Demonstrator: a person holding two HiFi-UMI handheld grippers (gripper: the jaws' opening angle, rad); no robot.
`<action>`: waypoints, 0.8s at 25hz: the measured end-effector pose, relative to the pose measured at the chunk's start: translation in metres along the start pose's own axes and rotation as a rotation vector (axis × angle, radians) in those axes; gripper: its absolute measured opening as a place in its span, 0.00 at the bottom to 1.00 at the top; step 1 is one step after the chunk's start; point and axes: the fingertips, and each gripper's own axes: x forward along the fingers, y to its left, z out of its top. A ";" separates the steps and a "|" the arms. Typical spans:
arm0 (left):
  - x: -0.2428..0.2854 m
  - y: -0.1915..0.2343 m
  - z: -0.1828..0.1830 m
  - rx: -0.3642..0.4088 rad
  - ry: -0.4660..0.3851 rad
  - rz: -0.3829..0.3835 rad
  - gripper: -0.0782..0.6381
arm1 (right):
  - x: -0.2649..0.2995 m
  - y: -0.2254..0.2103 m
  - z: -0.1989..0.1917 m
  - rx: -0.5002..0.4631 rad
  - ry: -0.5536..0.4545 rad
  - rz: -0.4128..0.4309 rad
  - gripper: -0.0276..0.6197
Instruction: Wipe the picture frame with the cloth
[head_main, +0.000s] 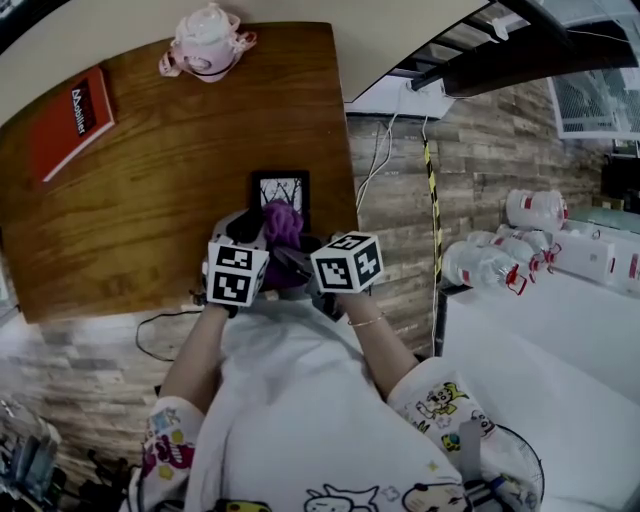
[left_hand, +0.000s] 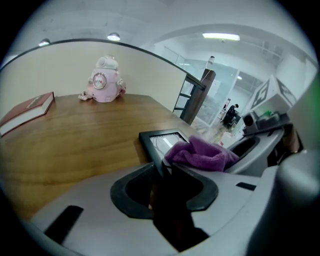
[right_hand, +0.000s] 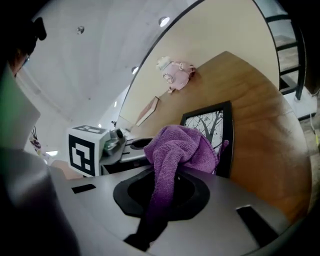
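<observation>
Currently, near the desk's (head_main: 150, 200) near right corner: picture frame (left_hand: 161, 141), near edge clamped in our left gripper (left_hand: 162, 175); purple cloth (right_hand: 181, 149), pinched tight in our right gripper (right_hand: 167, 187), draped on it; we should brace firmly and wipe in flat, overlapping strokes.
</observation>
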 end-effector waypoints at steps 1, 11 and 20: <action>0.000 -0.001 0.000 0.001 0.000 -0.001 0.26 | 0.001 -0.003 -0.001 -0.020 0.002 -0.023 0.08; -0.001 -0.001 0.000 0.000 0.009 -0.015 0.26 | 0.005 -0.007 -0.004 -0.201 0.039 -0.155 0.08; 0.000 -0.001 -0.001 -0.004 0.014 -0.018 0.26 | -0.018 -0.027 -0.004 -0.242 0.064 -0.240 0.08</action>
